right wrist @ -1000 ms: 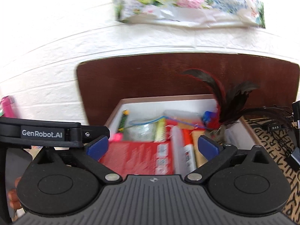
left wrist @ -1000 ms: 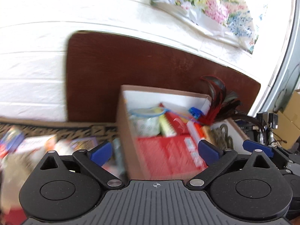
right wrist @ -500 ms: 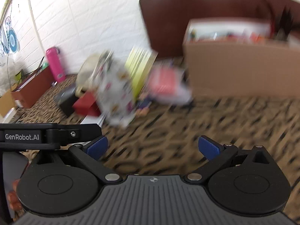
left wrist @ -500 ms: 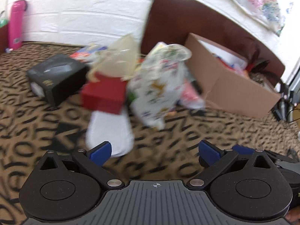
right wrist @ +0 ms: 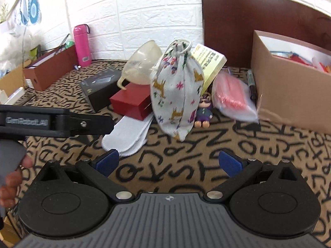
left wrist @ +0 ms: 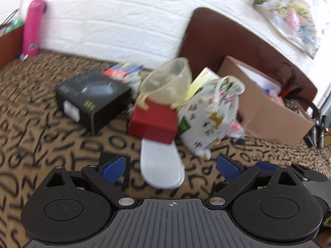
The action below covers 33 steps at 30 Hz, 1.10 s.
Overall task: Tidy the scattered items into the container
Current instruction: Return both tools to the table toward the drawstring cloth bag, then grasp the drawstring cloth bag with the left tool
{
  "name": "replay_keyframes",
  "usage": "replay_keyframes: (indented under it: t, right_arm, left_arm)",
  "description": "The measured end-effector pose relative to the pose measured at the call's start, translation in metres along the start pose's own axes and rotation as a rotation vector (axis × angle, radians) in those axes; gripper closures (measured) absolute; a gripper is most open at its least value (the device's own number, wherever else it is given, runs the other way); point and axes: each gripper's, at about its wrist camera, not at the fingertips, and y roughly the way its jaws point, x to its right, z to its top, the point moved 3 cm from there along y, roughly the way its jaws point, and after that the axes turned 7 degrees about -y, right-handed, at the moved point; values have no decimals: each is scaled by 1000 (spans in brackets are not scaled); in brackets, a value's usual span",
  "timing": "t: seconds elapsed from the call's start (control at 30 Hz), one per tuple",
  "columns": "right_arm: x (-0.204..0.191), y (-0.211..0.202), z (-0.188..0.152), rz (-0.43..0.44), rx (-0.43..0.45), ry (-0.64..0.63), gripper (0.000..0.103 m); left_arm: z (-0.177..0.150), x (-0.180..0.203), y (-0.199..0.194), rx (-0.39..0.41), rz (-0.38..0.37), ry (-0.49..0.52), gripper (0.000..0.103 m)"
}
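Both tools are spread wide with nothing in them right now: my left tool [left wrist: 170, 170] hangs low over the patterned bench [right wrist: 186, 165] and my right tool [right wrist: 169, 162] sits just beside it, both aimed at the heap. Closest to me are the white insoles [right wrist: 126, 137], partly tucked under the red box [right wrist: 132, 103], with the drawstring bag [right wrist: 175, 95] standing right next to that. Behind those there's a clear plastic bowl [right wrist: 142, 64] propped on the red box, a black box [right wrist: 99, 88], a yellow booklet [right wrist: 209, 64], a little figurine [right wrist: 203, 111] and a pink packet [right wrist: 231, 97] lying near the cardboard box [right wrist: 289, 95]. That cardboard box off to the right already has a bunch of stuff inside, so I'd call this maybe halfway, with that whole heap left to move over.
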Motion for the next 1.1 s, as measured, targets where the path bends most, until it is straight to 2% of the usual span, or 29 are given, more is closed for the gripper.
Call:
replay_keyframes:
  t: [0.13, 0.23, 0.4, 0.6, 0.63, 0.7, 0.77, 0.8, 0.87, 1.0, 1.1]
  right_arm:
    - [8, 6, 12, -23, 26, 3, 3]
    - [13, 13, 20, -48, 35, -10, 9]
    - [15, 29, 27, -60, 45, -48, 20]
    - [13, 51, 36, -41, 61, -77, 27]
    - [13, 54, 37, -31, 64, -75, 28]
    - [12, 57, 39, 3, 70, -69, 45]
    - [11, 56, 40, 7, 77, -75, 49]
    - [11, 55, 40, 10, 75, -80, 52]
    - [14, 51, 40, 31, 68, -70, 57]
    - [22, 29, 36, 102, 52, -51, 60]
    - [34, 2, 27, 223, 22, -2, 61]
  left_arm:
    - [12, 12, 11, -7, -56, 38, 9]
    - [23, 25, 24, -12, -99, 81, 13]
    - [38, 39, 47, -6, -122, 137, 15]
    - [49, 50, 72, -32, -136, 172, 15]
    - [50, 51, 76, -41, -139, 180, 19]
    - [51, 52, 83, -60, -142, 189, 23]
    - [51, 53, 85, -57, -135, 194, 26]
    - [51, 53, 85, -58, -131, 196, 34]
    - [50, 56, 82, -69, -133, 208, 39]
    - [45, 65, 65, -104, -168, 225, 41]
    - [36, 73, 43, -149, -211, 209, 40]
